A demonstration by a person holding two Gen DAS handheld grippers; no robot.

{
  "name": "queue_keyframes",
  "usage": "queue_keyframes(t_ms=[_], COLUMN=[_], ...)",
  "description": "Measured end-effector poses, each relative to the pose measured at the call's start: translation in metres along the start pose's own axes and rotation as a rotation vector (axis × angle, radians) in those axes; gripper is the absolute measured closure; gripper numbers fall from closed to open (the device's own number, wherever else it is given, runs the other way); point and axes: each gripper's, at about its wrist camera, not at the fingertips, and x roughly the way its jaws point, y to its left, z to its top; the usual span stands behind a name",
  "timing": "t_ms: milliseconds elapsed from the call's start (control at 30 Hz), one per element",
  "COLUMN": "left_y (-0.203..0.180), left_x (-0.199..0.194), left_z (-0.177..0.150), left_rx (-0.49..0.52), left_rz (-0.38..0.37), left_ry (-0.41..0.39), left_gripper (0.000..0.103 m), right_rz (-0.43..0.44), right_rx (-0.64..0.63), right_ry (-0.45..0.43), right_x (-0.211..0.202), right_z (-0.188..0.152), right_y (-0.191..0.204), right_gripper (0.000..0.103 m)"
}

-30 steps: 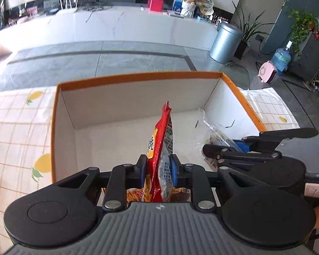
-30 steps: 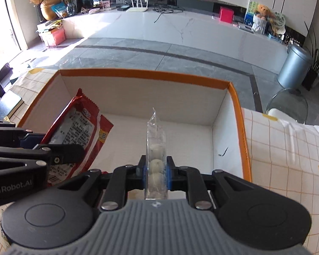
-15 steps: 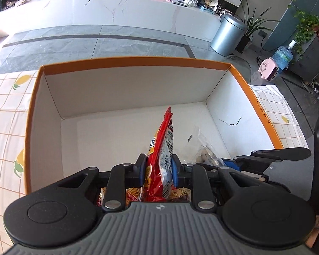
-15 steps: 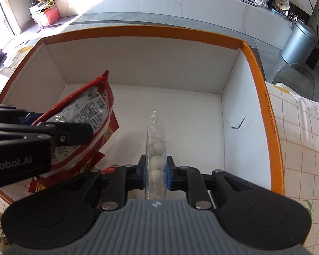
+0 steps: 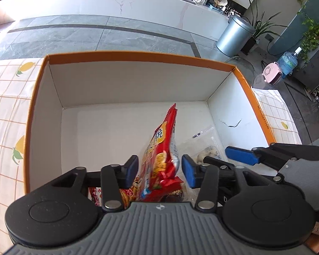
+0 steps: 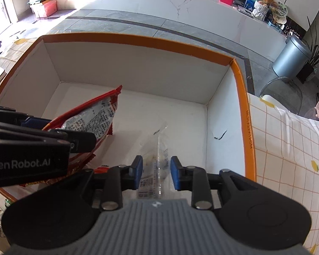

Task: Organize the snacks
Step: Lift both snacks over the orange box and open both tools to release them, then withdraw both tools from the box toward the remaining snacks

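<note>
Grey stone floor tiles and a long white marble counter (image 5: 138,2) fill the top of both views, with a steel bin (image 5: 234,36) at the upper right and a checked tablecloth with lemon prints (image 5: 6,97) spreading under an orange-rimmed cardboard box (image 5: 138,55) whose inside is white.

Seen from the left wrist, the left gripper (image 5: 160,171) sits at the bottom centre, over the near end of the box. Its jaws have just been opening and now stand spread, with a gap on each side of the red snack bag (image 5: 161,148), which stands upright between the blue pads, its lower end among other snack wrappers on the box floor. At the right edge of that frame the right gripper (image 5: 221,159) reaches in, near a clear packet.

Seen from the right wrist, the right gripper (image 6: 155,174) at bottom centre has also just been opening; its pads stand apart on both sides of the clear packet of pale round sweets (image 6: 157,163), which lies on the box floor toward the right wall. At the left of that frame the left gripper (image 6: 59,131) crosses in front of the red bag (image 6: 95,114), whose printed back faces the camera.
</note>
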Motion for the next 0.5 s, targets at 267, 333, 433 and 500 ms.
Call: queue_keyframes(t_ms=[267, 333, 433, 500], left_y=[-0.016, -0.02, -0.028, -0.035], left_x=[-0.039, -0.051, -0.068, -0.081], left_z=[-0.002, -0.005, -0.01, -0.014], left_rx=[0.033, 0.036, 0.048, 0.064], left_rz=[0.036, 0.041, 0.05, 0.061], left_ry=[-0.07, -0.091, -0.122, -0.148], left_gripper=[0.034, 0.032, 0.032, 0.031], right_rz=[-0.033, -0.038, -0.045, -0.054], right_rx=[0.007, 0.01, 0.009, 0.012], right_ry=[-0.063, -0.079, -0.112, -0.139], right_x=[-0.042, -0.055, -0.077, -0.093], right_z=[-0.002, -0.004, -0.009, -0.016], right_y=[-0.004, -0.007, -0.007, -0.009], right_gripper=[0.054, 0.05, 0.045, 0.042])
